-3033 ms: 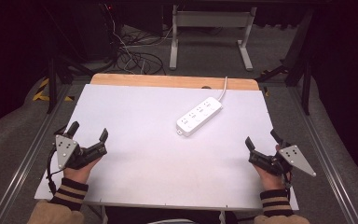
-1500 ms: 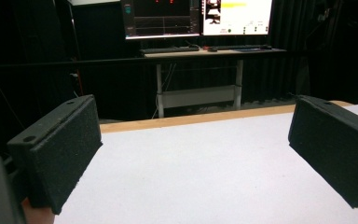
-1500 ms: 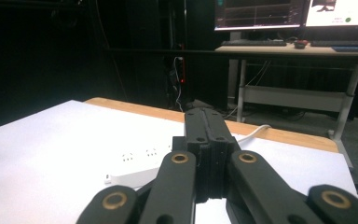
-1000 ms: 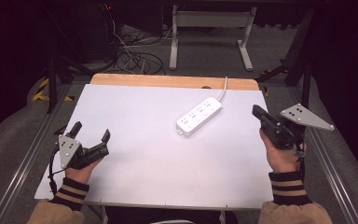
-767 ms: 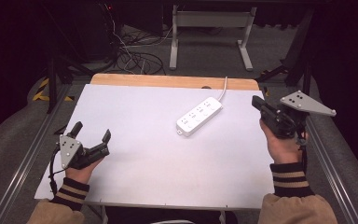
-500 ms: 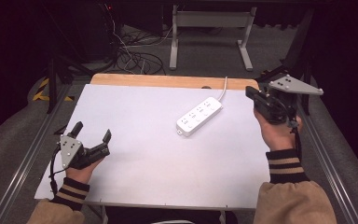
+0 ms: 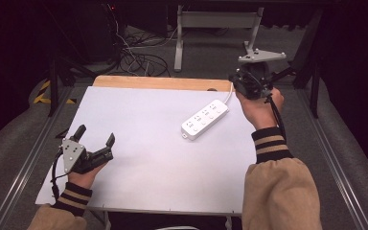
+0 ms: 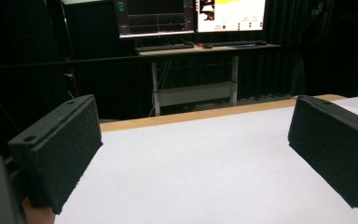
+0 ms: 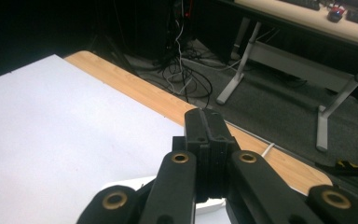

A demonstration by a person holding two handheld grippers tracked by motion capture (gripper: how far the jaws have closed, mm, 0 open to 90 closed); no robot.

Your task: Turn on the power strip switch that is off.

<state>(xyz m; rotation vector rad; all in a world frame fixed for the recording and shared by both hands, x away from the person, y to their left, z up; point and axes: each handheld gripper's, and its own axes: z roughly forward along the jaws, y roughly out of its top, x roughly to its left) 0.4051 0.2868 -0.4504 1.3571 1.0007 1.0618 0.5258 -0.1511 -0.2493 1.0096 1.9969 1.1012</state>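
Beside the power strip (image 7: 204, 119), which is lying toward the table's (image 7: 139, 191) far right, the right gripper (image 7: 239, 84) is hovering pressed together, likely needing to open before grasping; the left gripper (image 7: 95, 146) is resting spread, well apart

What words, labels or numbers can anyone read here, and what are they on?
None can be read.
Two monitors behind the table show charts and lines of text, too small and blurred to read.
The white power strip shows no readable marking.
The yellow and black hazard tape on the floor carries stripes, no words.
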